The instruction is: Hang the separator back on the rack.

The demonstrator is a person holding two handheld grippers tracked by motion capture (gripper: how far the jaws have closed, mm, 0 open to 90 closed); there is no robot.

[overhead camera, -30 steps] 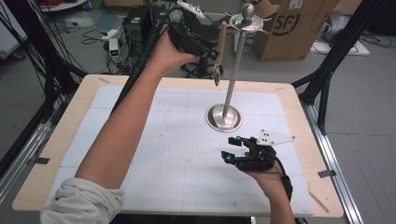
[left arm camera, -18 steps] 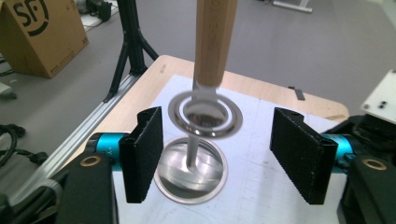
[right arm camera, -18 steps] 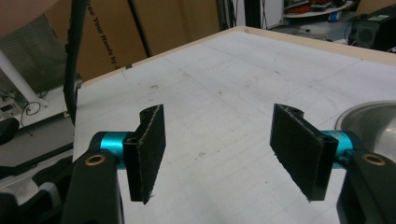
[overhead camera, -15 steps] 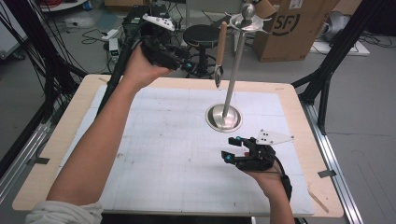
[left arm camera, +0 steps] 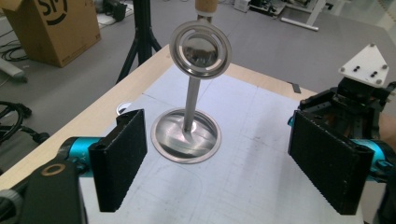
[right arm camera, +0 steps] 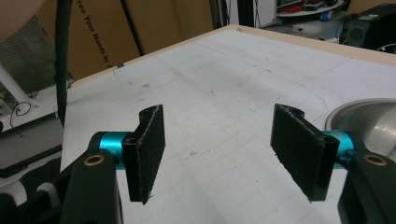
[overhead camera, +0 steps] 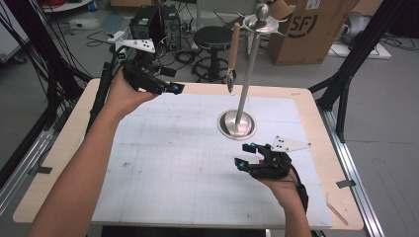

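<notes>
Two grippers: both are held over the table (overhead camera: 64, 148), well apart from each other.
Left gripper (overhead camera: 170, 89): it is raised above the far left part of the table and is pointed toward the stand; in the left gripper view (left arm camera: 219, 158) the jaws are seen spread wide, with nothing between them.
Right gripper (overhead camera: 245, 155): it is held low over the near right part of the white mat (overhead camera: 168, 168), just in front of the stand's base; in the right gripper view (right arm camera: 219, 149) the jaws are seen wide apart and empty.
Metal stand (overhead camera: 246, 84): it is set upright on the mat, right of centre, on a round dished base (overhead camera: 237, 124); a ringed disc (left arm camera: 201, 48) is carried at the top of the pole.
Wooden-handled tool (overhead camera: 233, 54): it is hung from the top of the stand, left of the pole, with its tip pointed down and kept clear of the table.
Between the left jaws: the stand's base and pole are framed in the left gripper view, farther off and untouched.
Right edge of the right gripper view: part of the base (right arm camera: 369, 121) is shown, beside the right jaw.
Cardboard box (overhead camera: 301, 29): it is placed on the floor beyond the table.
Black stool (overhead camera: 213, 39): it is stood behind the far edge of the table.
</notes>
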